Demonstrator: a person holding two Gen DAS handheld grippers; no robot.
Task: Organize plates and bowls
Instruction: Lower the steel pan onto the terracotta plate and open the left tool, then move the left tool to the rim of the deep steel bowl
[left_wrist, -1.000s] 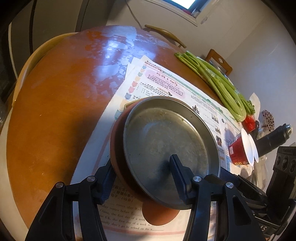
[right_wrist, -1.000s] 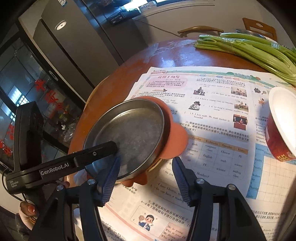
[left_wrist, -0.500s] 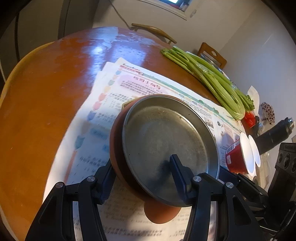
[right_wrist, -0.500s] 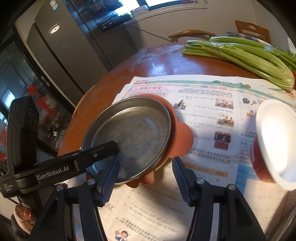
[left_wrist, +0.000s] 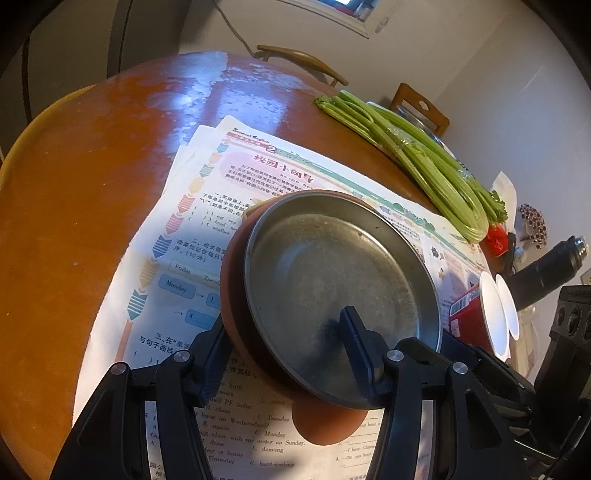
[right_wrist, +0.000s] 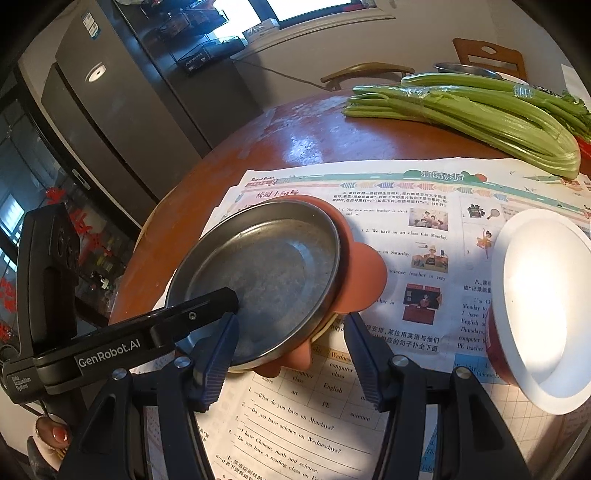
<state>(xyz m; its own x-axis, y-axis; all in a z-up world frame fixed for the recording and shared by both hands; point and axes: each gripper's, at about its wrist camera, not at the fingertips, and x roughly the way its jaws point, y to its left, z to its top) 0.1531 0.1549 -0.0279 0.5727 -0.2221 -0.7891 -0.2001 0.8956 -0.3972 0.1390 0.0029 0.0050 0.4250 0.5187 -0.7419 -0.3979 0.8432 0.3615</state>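
Observation:
A round steel plate (left_wrist: 332, 280) sits nested in a terracotta-coloured bowl with lobed handles (left_wrist: 325, 424). My left gripper (left_wrist: 286, 343) is shut on the stack's near rim, one finger inside the steel plate, the other outside the bowl. In the right wrist view the steel plate (right_wrist: 266, 273) and the bowl (right_wrist: 365, 273) sit just ahead, with the left gripper's finger (right_wrist: 199, 314) reaching in from the left. My right gripper (right_wrist: 291, 354) is open and empty, just in front of the stack's near edge.
Printed newspaper sheets (right_wrist: 406, 229) cover the round wooden table (left_wrist: 74, 206). A celery bunch (right_wrist: 480, 110) lies at the back. A red tub with a white lid (right_wrist: 543, 306) stands right of the stack. A black flask (left_wrist: 546, 273) and wooden chairs (left_wrist: 421, 107) stand beyond.
Both views have swung slightly over the table. The stack stays in the left gripper's grip. The right gripper stays open in front of it.

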